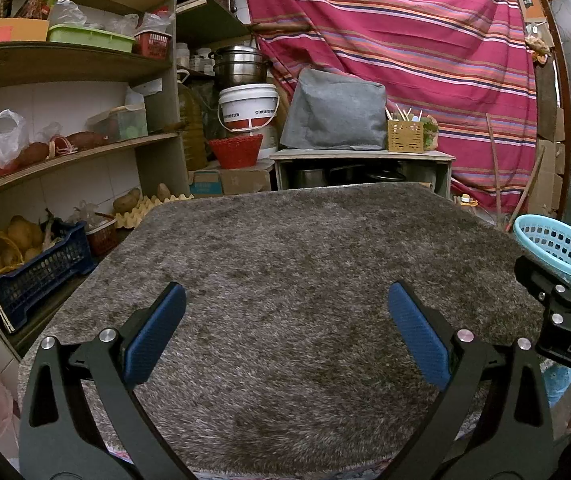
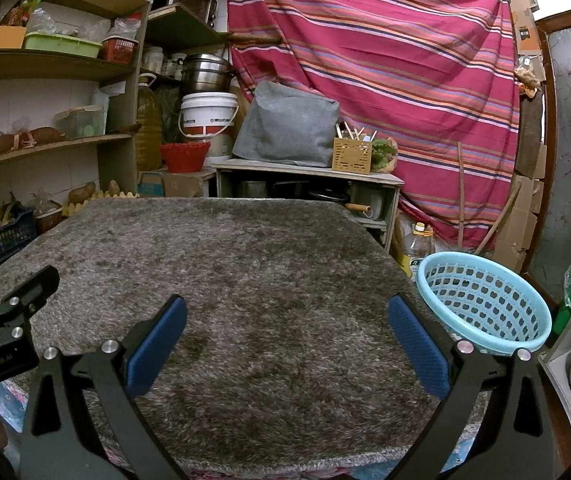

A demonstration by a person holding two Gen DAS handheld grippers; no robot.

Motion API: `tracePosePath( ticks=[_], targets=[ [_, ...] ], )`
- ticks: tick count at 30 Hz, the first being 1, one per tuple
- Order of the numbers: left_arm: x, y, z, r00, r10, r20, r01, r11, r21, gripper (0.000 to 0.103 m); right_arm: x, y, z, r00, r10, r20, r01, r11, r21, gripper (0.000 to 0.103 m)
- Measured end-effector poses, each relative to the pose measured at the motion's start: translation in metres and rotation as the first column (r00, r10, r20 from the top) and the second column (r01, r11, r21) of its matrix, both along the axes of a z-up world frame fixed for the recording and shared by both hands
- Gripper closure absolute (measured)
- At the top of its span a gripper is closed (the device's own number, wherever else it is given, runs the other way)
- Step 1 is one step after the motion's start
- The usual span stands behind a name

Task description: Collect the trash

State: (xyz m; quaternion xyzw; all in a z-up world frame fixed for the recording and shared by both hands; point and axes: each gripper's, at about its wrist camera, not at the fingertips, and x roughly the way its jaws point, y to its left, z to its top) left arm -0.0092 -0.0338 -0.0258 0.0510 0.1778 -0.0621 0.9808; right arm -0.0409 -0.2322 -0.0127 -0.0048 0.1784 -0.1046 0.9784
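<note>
Both tongs are spread wide on my feed and holding nothing. Left tongs hang over the near half of the worktop, which is covered by a shaggy grey-brown rug, blue pads well apart with only rug showing between them. Right tongs do much the same over the near right part of the worktop, fingers just as far apart. Each one peeks into the other's view: the right one pokes in at the right edge of the left camera, the left one at the left edge of the right camera.

As for trash, I honestly can't spot any piece of it on the rug in either view. What I do see is the light blue basket with holes in its wall, sitting just off the worktop's right edge near the front right corner, tilted so its mouth faces me. In the left view it's half hidden behind the right tongs.

Beyond the far edge there's a low cabinet with a grey cloth-covered lump and a wooden utensil box on top. Shelves with potatoes and bags run along the left side, and a red striped cloth hangs at the back.
</note>
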Motion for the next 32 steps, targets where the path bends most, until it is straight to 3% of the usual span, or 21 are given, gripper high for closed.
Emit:
tracePosePath(
  ticks=[32],
  targets=[
    [0.0024, 0.0067, -0.0035, 1.0, 0.011, -0.008, -0.011, 1.0, -0.001, 0.005, -0.0029, 0.0077, -0.0028, 1.0, 0.014, 0.003, -0.014, 1.0, -0.014, 0.004]
  ],
)
